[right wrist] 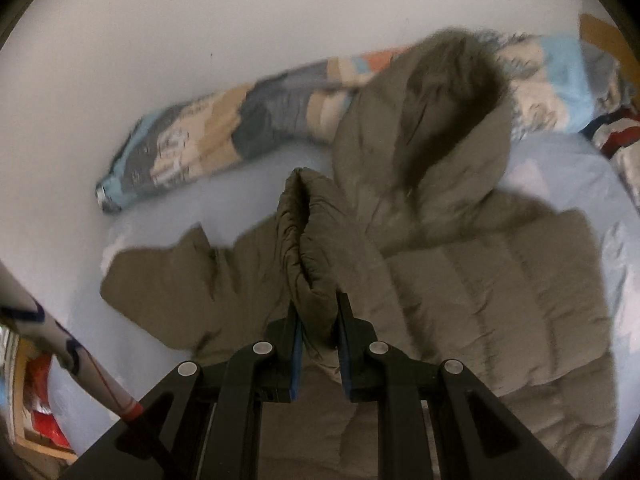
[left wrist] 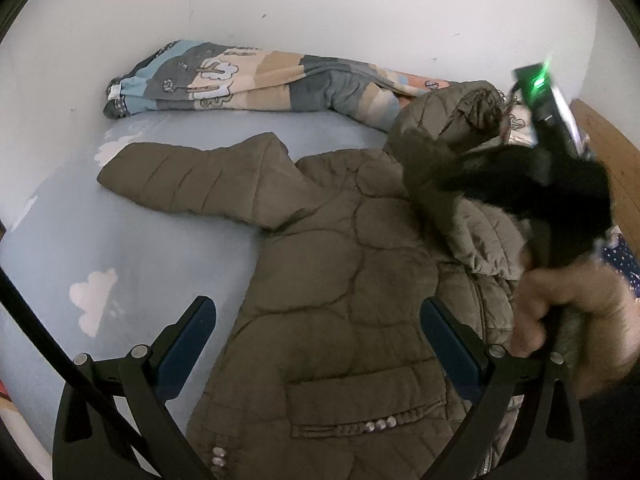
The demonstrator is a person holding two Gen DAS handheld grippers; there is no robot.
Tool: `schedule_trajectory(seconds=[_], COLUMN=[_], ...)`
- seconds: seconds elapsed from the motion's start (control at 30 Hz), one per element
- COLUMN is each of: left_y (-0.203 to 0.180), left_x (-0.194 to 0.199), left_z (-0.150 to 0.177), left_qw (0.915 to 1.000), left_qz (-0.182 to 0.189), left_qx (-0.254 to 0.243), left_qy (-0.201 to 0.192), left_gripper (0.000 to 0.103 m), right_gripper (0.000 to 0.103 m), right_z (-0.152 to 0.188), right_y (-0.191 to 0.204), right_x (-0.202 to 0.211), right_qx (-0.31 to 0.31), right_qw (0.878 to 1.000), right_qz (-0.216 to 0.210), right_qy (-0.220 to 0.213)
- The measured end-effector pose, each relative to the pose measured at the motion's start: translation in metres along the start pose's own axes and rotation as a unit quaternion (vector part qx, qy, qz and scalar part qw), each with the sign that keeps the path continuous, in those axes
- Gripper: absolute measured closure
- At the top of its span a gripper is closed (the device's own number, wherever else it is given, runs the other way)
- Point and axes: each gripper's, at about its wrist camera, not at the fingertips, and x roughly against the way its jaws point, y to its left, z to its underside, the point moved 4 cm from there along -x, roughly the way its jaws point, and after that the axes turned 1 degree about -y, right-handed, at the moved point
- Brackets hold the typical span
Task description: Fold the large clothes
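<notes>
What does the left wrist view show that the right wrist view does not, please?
Only the left wrist view shows the open left gripper, a hand on the blurred right tool, and the jacket's pocket. Only the right wrist view shows the right gripper shut on a sleeve cuff. Both show the olive jacket, patterned quilt and blue sheet.

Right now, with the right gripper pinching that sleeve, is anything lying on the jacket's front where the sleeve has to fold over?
Nothing visible blocks it. The right gripper is shut on the sleeve cuff of the olive puffer jacket, and the quilted front below is bare. The rolled patterned quilt lies apart by the wall. The left gripper hangs open over the hem.
</notes>
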Motion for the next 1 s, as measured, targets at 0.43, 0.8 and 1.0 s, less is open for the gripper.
schedule_trajectory(seconds=[0.43, 0.8, 1.0], left_y=[-0.001, -0.017, -0.025], left_x=[-0.011, -0.020, -0.028], left_z=[0.004, 0.009, 0.012], left_qw=[0.9998, 0.9994, 0.9989], left_qz=[-0.002, -0.007, -0.011], left_qx=[0.006, -0.015, -0.023], left_qy=[0.019, 0.030, 0.040], left_gripper=[0.001, 0.001, 0.001], right_gripper=[0.039, 0.032, 0.032], right_z=[0.031, -0.012, 0.021], right_y=[0.009, -0.135, -0.207], right_x=[-0.033, 0.019, -0.009], right_qx=[0.010, -0.081, -0.115], right_qw=[0.996, 0.995, 0.981], right_qz=[-0.069, 0.064, 0.151], right_qy=[0.055, -0.016, 0.044])
